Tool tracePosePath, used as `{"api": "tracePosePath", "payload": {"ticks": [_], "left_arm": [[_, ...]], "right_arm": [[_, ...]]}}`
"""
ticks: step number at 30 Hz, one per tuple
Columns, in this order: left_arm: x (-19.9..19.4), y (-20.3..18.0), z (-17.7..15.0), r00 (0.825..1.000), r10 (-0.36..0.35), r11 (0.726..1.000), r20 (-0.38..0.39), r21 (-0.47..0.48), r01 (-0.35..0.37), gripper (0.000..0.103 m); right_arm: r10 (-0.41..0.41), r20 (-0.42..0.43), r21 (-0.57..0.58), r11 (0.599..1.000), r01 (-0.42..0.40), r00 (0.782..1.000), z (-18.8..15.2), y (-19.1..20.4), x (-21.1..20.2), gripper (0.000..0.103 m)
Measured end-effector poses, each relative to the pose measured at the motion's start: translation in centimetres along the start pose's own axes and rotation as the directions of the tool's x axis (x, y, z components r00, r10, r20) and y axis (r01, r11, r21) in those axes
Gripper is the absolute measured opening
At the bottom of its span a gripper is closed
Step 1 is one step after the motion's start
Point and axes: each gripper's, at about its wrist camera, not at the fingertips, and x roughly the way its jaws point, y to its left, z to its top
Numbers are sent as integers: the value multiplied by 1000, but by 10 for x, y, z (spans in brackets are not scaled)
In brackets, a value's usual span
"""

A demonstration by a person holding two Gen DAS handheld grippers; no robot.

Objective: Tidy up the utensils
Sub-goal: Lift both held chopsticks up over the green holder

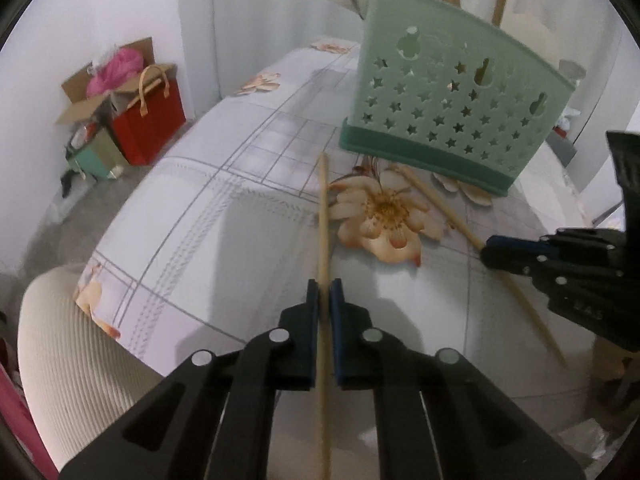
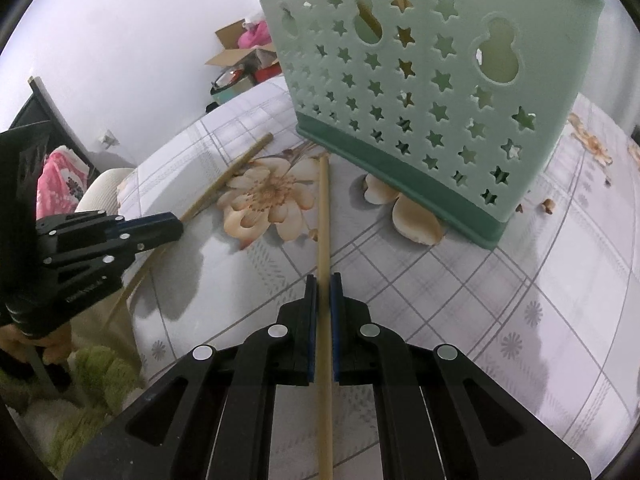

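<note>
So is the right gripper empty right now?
No. In the right wrist view the right gripper is shut on a chopstick, whose far end points toward the green utensil holder.

Two pale bamboo chopsticks, one pinched between each gripper's pads, point ahead toward the mint-green holder (image 2: 420,92) (star-perforated, upright) standing just beyond their tips.

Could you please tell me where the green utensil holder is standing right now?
The green utensil holder stands upright on the floral tablecloth, just beyond the far tips of both held chopsticks, upper right in the left wrist view.
</note>
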Motion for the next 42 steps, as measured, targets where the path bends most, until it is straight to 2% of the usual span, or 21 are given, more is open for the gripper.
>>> {"api": "tracePosePath", "payload": {"ticks": [2,4,6,17,21,26,30,35,38,42], "left_arm": [[2,5,2,1000,-10,1000,-8,-27,9,9],[5,6,6,1000,-11,999,-5,-39,11,19],[10,7,14,1000,-15,999,-10,-34,14,19],[43,8,62,998,57,998,6,35,-58,19],[47,9,70,997,70,997,22,36,-71,6],[41,16,71,999,30,999,35,26,-31,6],[12,20,69,993,-21,1000,117,14,19,6],[-45,30,70,958,-118,993,260,13,119,6],[-88,30,71,915,-180,984,361,60,169,6],[-130,31,78,859,-229,973,457,78,218,6]], "right_arm": [[13,-6,-3,1000,-13,1000,2,1,0,7],[12,-9,-12,1000,-12,1000,4,2,1,7],[5,-9,-24,1000,-5,1000,8,3,3,7],[-31,5,-85,996,31,1000,33,18,24,7],[-30,21,-85,996,32,999,41,20,31,5],[0,36,-58,998,2,999,45,15,32,4],[22,101,-54,998,-17,995,47,17,7,4],[88,213,-54,995,-79,973,41,20,-41,4],[121,287,-66,992,-107,950,35,20,-73,4],[131,349,-58,991,-118,928,30,17,-99,4]]}}
